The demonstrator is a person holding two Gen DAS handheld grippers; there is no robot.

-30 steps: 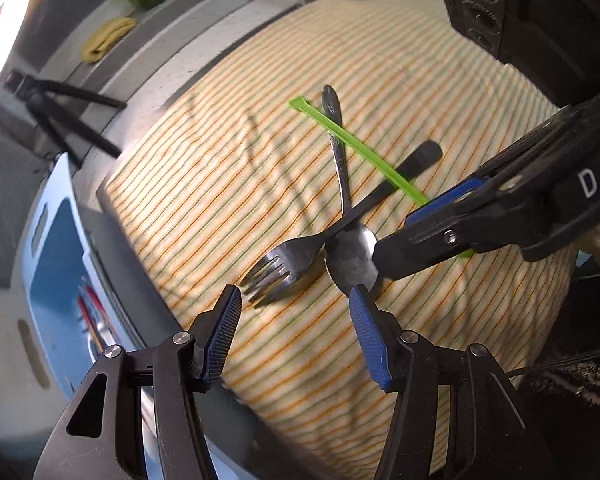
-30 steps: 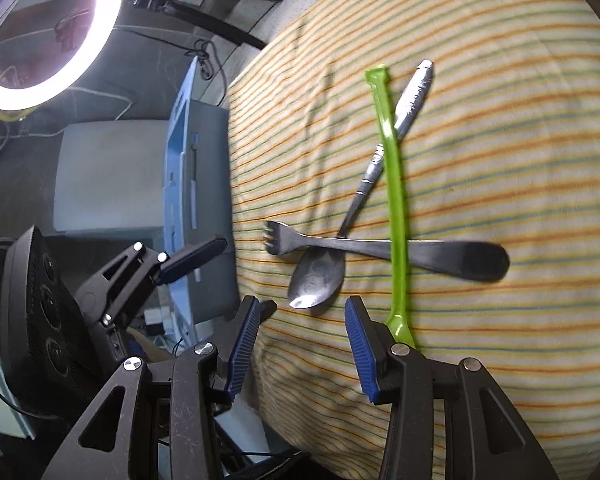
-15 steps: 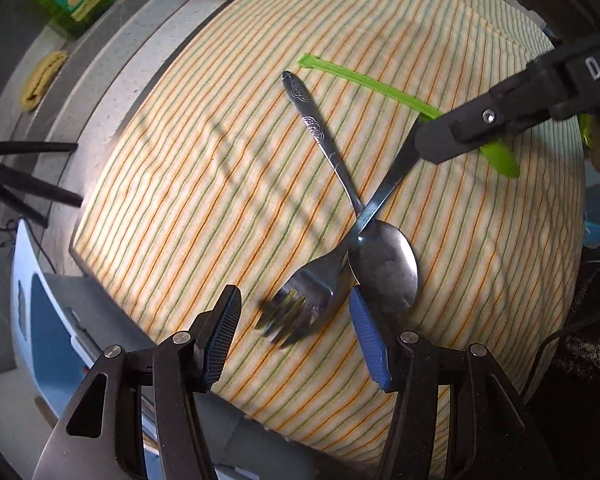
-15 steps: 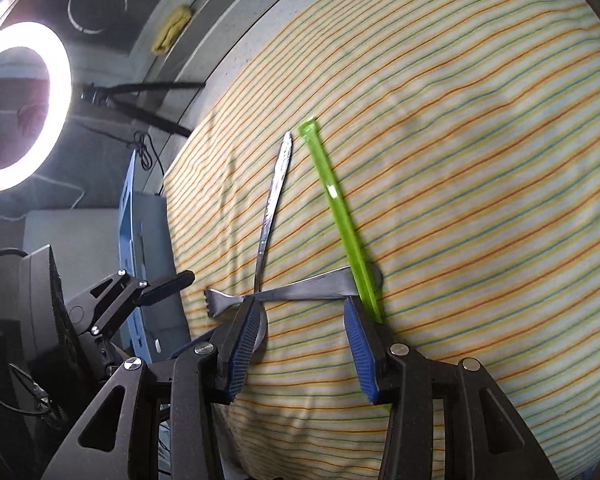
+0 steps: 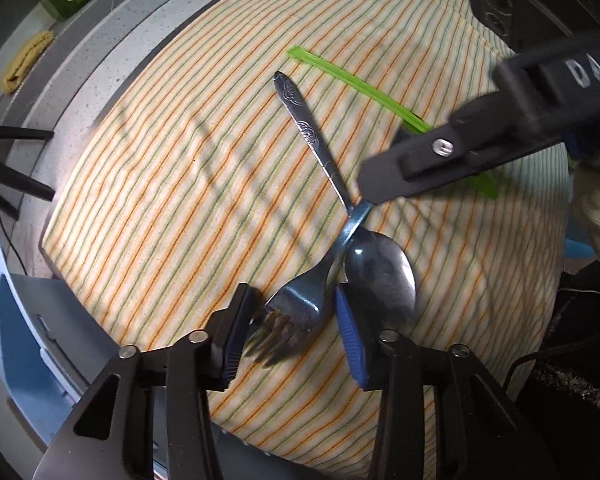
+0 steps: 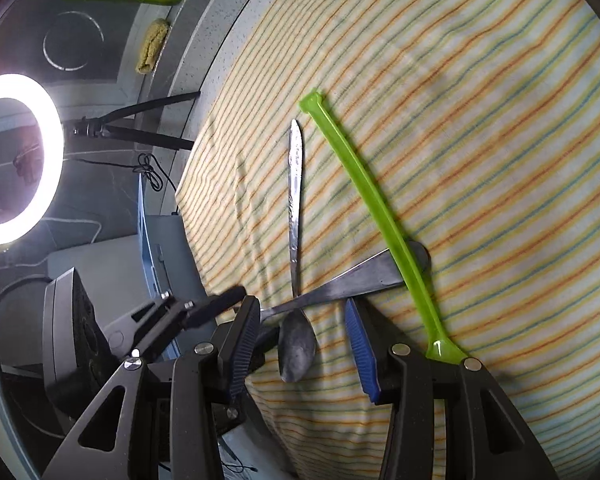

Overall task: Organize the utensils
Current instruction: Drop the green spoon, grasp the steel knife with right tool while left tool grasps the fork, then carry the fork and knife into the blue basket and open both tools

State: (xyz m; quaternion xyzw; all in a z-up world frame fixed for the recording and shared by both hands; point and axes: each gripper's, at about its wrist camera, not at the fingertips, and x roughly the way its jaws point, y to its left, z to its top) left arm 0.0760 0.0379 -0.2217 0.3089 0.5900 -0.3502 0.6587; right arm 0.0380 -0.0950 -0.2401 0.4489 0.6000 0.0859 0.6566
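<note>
Near the striped tablecloth's (image 5: 172,184) edge beside the blue plastic bin (image 5: 4,320), the left gripper (image 5: 290,328), jaws spread, straddles the steel fork's (image 5: 296,304) head crossing the steel spoon (image 5: 380,276), while the right gripper (image 6: 300,344), also agape, hovers above; closing comes next, I'd guess.

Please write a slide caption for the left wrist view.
Open left tongs straddle the fork crossing a spoon on striped cloth.

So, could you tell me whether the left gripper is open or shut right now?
Open: the left gripper has its fingers spread either side of the fork head.
</note>
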